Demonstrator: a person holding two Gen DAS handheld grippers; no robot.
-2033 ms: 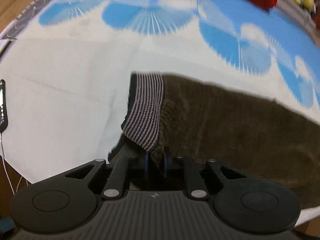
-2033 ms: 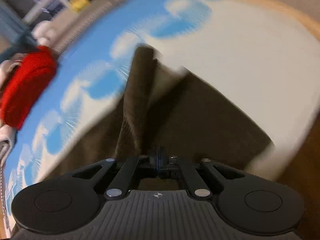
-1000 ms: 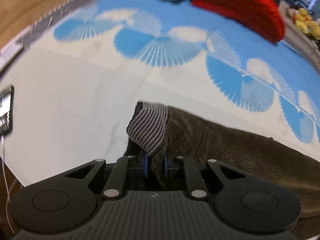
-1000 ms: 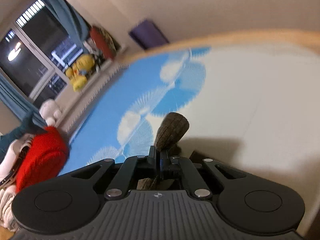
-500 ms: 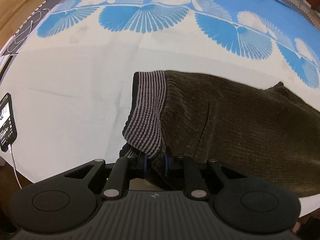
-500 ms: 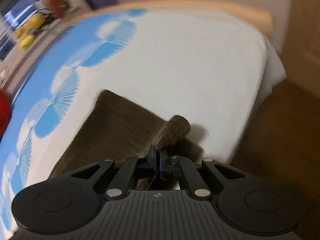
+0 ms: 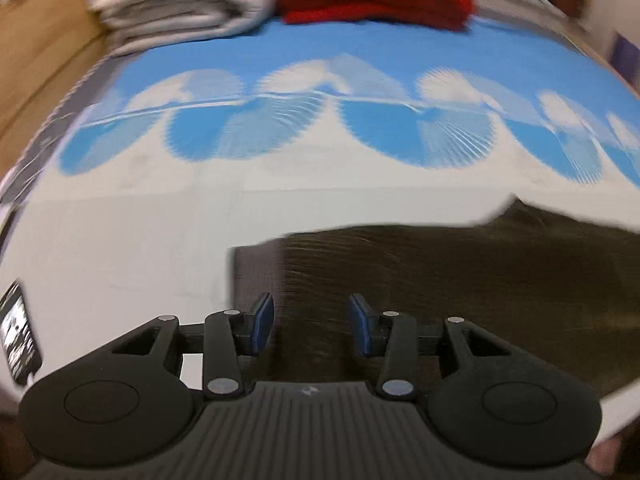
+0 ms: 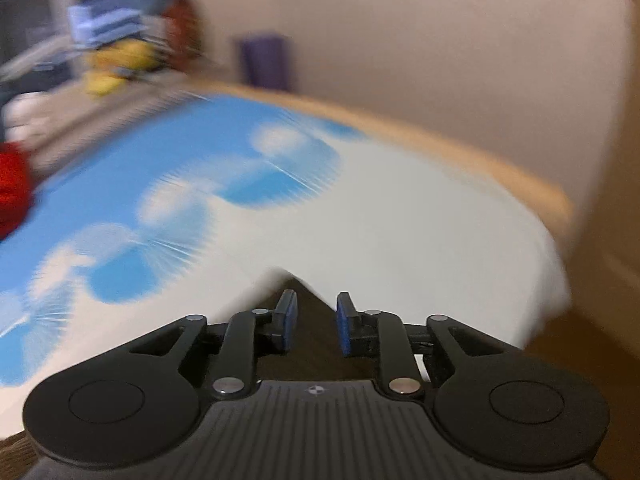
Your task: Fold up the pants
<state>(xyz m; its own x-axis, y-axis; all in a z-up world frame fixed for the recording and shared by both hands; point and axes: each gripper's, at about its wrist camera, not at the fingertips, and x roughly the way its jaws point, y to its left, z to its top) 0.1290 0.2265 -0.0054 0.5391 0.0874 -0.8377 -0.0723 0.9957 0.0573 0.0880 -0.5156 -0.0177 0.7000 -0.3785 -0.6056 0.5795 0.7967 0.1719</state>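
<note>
1. The left gripper (image 7: 311, 330) is standing wide open, holding nothing.
2. The brown pants (image 7: 460, 280) are lying flat under and ahead of it, stretching off to its right.
3. The right gripper (image 8: 312, 328) is gaping open too, over a pants corner (image 8: 304, 300).
4. The blue-and-white sheet (image 7: 160, 208) is spreading out beyond both.

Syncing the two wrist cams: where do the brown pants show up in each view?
Left wrist: brown pants fill the lower right, running under the open left gripper.
Right wrist: only a dark corner shows, bottom centre between the open right gripper's fingers.
Shared landmark: the blue-and-white bedspread.
</note>
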